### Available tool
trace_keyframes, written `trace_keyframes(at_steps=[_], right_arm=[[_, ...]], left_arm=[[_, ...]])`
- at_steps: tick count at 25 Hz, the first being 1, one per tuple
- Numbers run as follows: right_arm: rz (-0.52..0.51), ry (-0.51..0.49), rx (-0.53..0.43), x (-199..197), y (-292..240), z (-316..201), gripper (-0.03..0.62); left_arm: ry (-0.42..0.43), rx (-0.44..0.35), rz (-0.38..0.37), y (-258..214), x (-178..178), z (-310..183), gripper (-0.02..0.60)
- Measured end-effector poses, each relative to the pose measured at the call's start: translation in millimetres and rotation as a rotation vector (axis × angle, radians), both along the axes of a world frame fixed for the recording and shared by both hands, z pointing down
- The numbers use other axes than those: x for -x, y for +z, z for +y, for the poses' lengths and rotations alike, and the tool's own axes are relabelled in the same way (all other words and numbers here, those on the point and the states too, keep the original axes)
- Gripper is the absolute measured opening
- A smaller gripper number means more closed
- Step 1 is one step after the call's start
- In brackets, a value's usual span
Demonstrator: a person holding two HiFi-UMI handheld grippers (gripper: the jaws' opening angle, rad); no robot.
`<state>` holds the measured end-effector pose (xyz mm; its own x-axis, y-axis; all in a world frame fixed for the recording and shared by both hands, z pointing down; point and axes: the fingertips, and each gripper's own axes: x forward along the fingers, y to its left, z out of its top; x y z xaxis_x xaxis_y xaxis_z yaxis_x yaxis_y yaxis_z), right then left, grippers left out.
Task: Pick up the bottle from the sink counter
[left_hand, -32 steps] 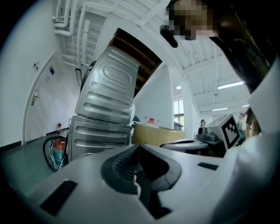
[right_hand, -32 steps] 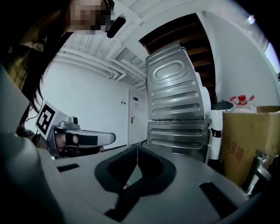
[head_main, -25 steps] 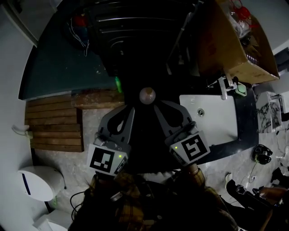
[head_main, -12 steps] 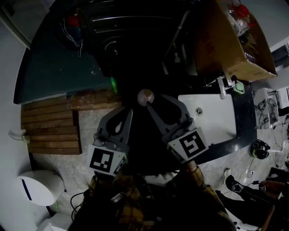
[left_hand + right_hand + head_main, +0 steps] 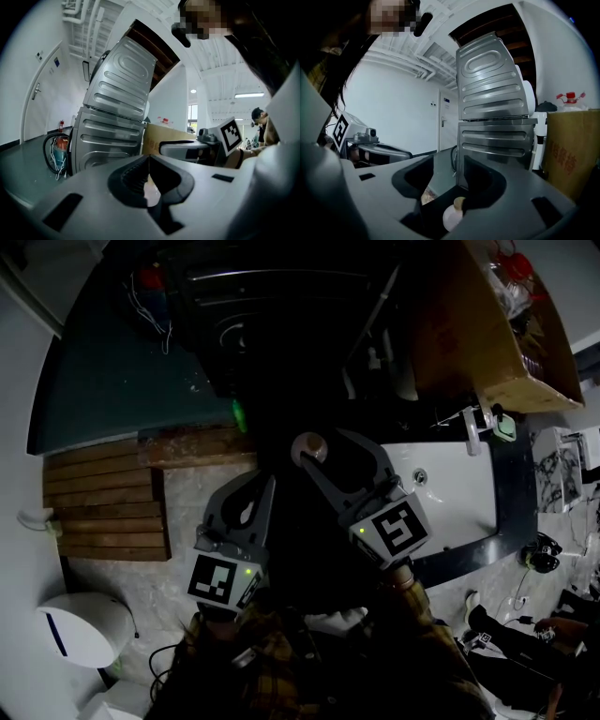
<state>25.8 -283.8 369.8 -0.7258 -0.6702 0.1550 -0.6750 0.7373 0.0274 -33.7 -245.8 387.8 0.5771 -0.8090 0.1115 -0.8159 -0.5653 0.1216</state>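
The scene is very dark. A small pale bottle (image 5: 308, 448) with a tan cap (image 5: 459, 203) shows from above as a round pinkish top. My right gripper (image 5: 339, 448) is over it, jaws opening and spread wide. The bottle sits low in the gap by the left fingertip (image 5: 302, 454), and no pad presses on it. In the right gripper view (image 5: 447, 173) the bottle (image 5: 452, 216) lies below, between the jaws. My left gripper (image 5: 266, 482) is to the left, its jaws closed together (image 5: 149, 161). A pale patch shows through the slot under its pads.
A white sink basin (image 5: 464, 493) with a faucet (image 5: 466, 427) lies to the right. A cardboard box (image 5: 487, 324) stands at the back right beside a tall metal appliance (image 5: 494, 103). Wooden slats (image 5: 108, 507) and a white device (image 5: 80, 624) are at the left.
My right gripper's jaws have gone from closed to wide apart, and it has shifted slightly up and right. The round bottle top now sits by its left fingertip. The left gripper has barely moved.
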Motion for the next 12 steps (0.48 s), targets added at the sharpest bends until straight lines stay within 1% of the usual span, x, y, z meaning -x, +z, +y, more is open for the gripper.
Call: trace_keyframes(at_steps=[6, 12], right_arm=[[0.026, 0.003, 0.026, 0, 23, -16, 0.199], [0.056, 0.001, 0.059, 2, 50, -31, 0.199]], left_arm=[[-0.017, 0.039, -0.005, 22, 5, -11, 0.021], [-0.011, 0.072, -0.004, 41, -2, -21, 0.021]])
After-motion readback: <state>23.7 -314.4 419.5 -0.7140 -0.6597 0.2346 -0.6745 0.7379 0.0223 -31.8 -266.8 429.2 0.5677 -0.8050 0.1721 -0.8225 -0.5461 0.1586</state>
